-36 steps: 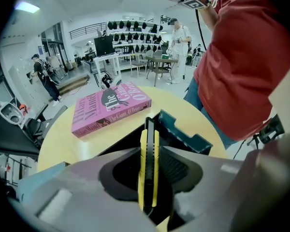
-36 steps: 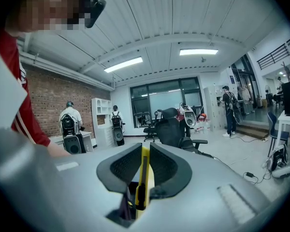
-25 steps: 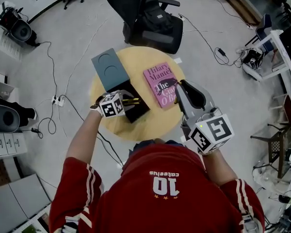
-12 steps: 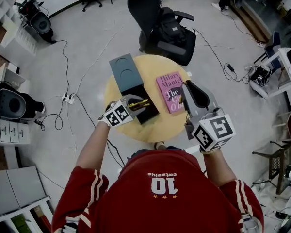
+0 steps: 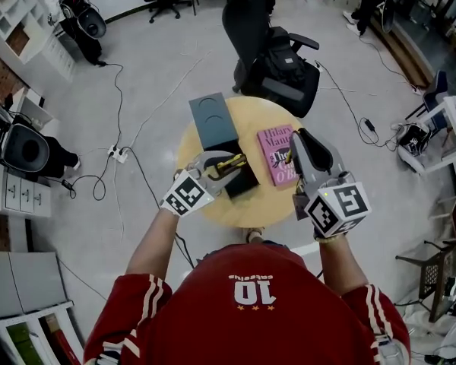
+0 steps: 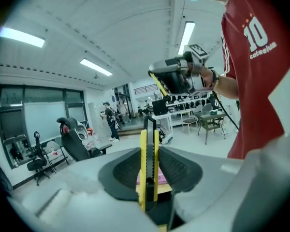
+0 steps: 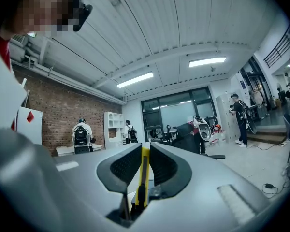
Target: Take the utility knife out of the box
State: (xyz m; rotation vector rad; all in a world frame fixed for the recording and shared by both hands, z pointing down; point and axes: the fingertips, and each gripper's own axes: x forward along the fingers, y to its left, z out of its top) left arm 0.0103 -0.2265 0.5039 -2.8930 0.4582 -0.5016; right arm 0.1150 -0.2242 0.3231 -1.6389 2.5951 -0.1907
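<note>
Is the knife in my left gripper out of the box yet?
Out. The left gripper holds the knife in the air, above the black box.

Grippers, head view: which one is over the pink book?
The right gripper, above the pink book; the left gripper, holding a utility knife, is by the black box.

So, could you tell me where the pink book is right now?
In the head view the pink book lies on the right half of the round table, just right of the black box, its right edge hidden by the right gripper.
</note>
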